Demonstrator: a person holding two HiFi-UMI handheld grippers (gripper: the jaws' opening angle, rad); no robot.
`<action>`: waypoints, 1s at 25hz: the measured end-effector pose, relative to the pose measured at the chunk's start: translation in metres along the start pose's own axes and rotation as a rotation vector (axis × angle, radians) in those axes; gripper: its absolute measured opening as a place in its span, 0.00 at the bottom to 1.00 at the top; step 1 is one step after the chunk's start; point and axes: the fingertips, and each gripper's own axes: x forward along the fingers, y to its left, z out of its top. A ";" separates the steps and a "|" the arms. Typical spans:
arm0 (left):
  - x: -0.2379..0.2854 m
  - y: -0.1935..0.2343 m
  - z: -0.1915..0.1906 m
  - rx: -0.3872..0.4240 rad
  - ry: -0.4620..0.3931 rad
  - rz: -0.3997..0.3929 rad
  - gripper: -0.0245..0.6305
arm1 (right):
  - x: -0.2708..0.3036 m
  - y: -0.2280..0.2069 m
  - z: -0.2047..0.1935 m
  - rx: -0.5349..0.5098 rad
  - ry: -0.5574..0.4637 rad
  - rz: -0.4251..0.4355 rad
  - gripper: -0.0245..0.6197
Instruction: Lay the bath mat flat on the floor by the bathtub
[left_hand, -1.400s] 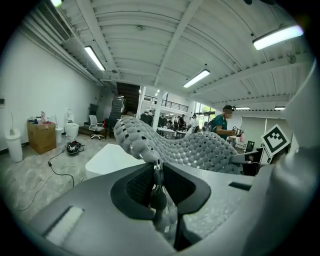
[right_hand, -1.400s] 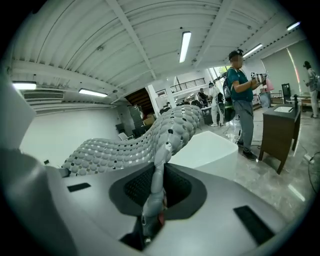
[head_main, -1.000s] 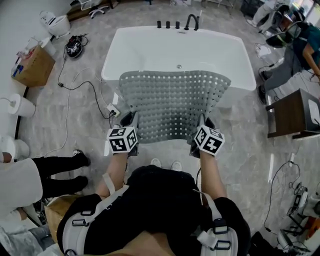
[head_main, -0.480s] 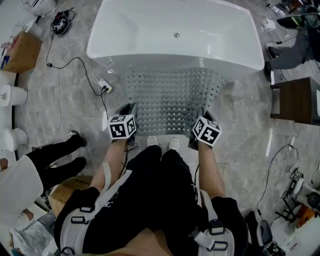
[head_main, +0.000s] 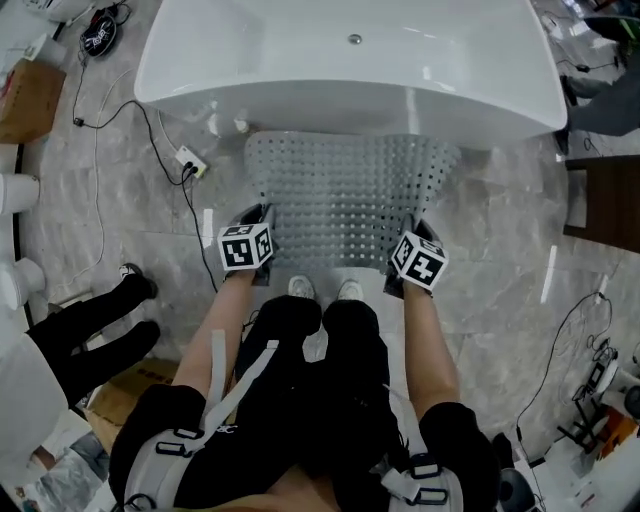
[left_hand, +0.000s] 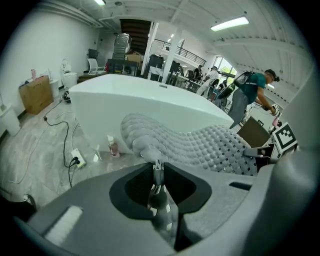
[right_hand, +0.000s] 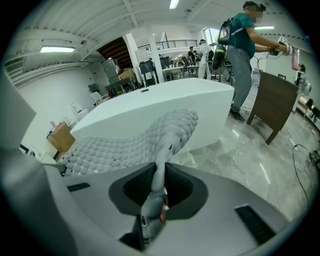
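Note:
The grey perforated bath mat (head_main: 350, 195) lies spread over the floor against the near side of the white bathtub (head_main: 340, 70). Its far edge still curves up by the tub wall. My left gripper (head_main: 258, 218) pinches the mat's near left corner (left_hand: 150, 150), and its jaws are opening with the corner still between them. My right gripper (head_main: 414, 230) is shut on the near right corner (right_hand: 167, 140). In the left gripper view the mat (left_hand: 200, 145) humps upward, and my left gripper (left_hand: 157, 167) has the folded corner in its slot. In the right gripper view the same shows at my right gripper (right_hand: 160, 172).
A power strip (head_main: 190, 160) with a black cable lies on the marble floor left of the mat. A small bottle (left_hand: 113, 146) stands by the tub's base. A bystander's legs (head_main: 90, 320) are at the left, a dark wooden cabinet (head_main: 605, 200) at the right, my shoes (head_main: 322, 289) behind the mat.
Both grippers have lowered the mat from hanging over the tub rim down to the floor beside the tub. The head view has tipped down and closer.

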 end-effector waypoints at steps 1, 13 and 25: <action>0.035 0.012 -0.015 0.002 0.003 0.003 0.14 | 0.035 -0.007 -0.015 -0.004 0.003 0.002 0.12; 0.403 0.143 -0.163 0.073 0.069 0.028 0.17 | 0.422 -0.080 -0.175 -0.103 0.134 -0.023 0.14; 0.400 0.182 -0.195 0.230 0.131 0.192 0.34 | 0.423 -0.094 -0.200 -0.257 0.093 -0.062 0.36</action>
